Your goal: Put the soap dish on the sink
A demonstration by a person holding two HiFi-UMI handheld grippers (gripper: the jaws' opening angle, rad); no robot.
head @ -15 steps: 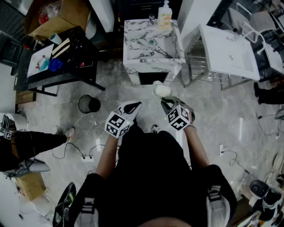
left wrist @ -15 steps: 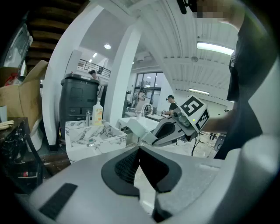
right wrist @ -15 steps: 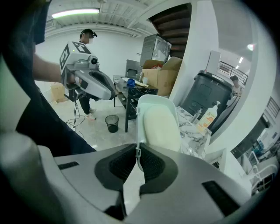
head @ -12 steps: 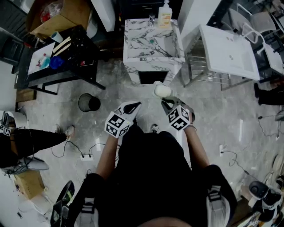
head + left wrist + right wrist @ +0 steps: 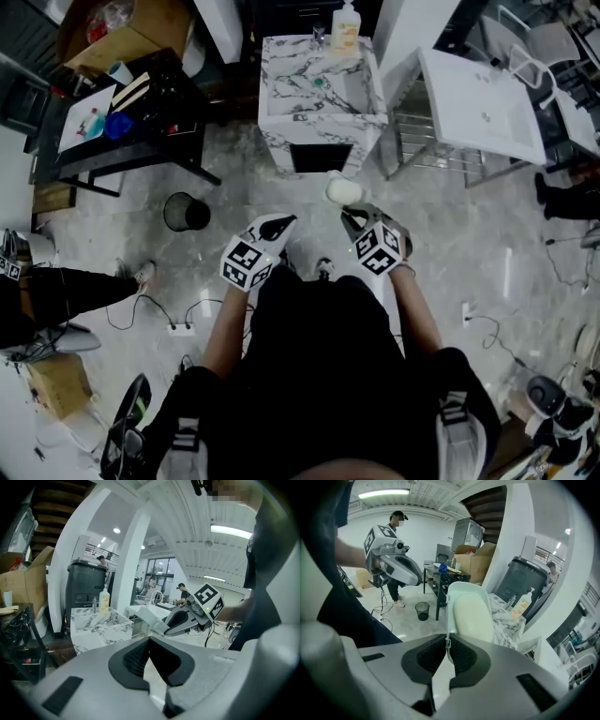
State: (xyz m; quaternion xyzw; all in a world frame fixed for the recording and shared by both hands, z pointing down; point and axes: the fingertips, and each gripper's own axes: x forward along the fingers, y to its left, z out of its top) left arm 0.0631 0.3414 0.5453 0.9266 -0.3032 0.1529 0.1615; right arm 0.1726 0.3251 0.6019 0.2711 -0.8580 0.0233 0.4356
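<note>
A pale oval soap dish (image 5: pixel 342 190) with a cream soap in it (image 5: pixel 472 612) is held out in front of me, above the floor. My right gripper (image 5: pixel 349 216) is shut on its near rim, and the thin edge sits between the black pads (image 5: pixel 459 654). To its left, my left gripper (image 5: pixel 281 228) is shut with nothing between its pads (image 5: pixel 133 657). The marble sink block (image 5: pixel 281 94) stands farther ahead, some way from both grippers, with a tap and a soap bottle (image 5: pixel 345 28) at its back edge.
A black table (image 5: pixel 141 141) with papers and a cardboard box stands at the left. A black waste bin (image 5: pixel 186 213) is on the floor. A white basin on a wire rack (image 5: pixel 483 103) is at the right. Cables lie on the floor, and another person's legs show at far left.
The sink and floor have slid slightly up in the head view. Both grippers and the soap dish keep the same places and grips.
</note>
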